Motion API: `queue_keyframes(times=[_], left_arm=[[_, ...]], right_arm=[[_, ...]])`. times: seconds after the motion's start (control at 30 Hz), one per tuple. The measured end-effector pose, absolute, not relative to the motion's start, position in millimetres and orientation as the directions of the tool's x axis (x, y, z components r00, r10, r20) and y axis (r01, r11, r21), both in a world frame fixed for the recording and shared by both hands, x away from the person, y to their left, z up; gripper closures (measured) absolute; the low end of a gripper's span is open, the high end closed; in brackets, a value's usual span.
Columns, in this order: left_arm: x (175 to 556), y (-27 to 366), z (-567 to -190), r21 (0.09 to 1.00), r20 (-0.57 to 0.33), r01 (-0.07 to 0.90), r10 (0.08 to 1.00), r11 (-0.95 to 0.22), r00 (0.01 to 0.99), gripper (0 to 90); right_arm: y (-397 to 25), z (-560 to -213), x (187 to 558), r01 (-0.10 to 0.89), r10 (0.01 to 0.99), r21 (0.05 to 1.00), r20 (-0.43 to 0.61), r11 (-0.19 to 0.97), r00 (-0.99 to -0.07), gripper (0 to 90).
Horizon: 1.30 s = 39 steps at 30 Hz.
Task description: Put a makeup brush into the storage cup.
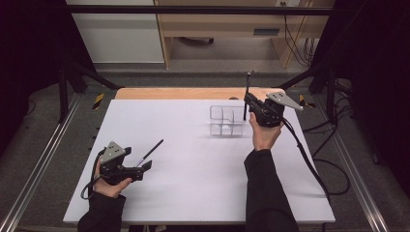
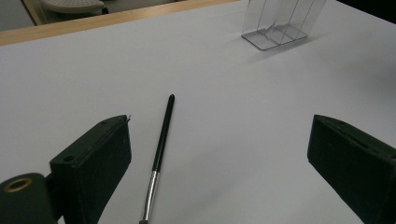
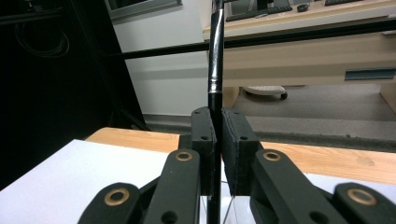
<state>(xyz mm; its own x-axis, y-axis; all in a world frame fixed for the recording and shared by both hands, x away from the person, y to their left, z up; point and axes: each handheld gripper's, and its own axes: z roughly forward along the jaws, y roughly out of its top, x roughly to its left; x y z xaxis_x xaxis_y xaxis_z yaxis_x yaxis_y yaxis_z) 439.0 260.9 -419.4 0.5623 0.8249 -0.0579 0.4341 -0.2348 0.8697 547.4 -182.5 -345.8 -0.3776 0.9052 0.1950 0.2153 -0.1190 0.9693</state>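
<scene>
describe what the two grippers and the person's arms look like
Both arms wear black sleeves. The left gripper and right gripper are black with blocky jaws, brass-coloured rivets, a grey three-cornered plate on top and a trailing black cable.

A wooden desk (image 1: pixel 217 24) stands beyond the white table (image 1: pixel 193 193).

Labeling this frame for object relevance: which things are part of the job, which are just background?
In the job:
right gripper, shut on an upright brush
clear organizer
brush on the table
left gripper, open

Lying about:
desk
floor cables
</scene>
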Motion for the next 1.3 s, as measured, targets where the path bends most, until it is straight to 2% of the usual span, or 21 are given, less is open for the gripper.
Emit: queue_keyframes(times=[1.3], left_arm=[[438, 261, -418, 0.872, -0.061, 0.431, 0.822, -0.231, 0.566, 5.5]], right_arm=[[-161, -366, 581, 0.214, 0.914, 0.967, 0.206, -0.136, -0.351, 84.4]])
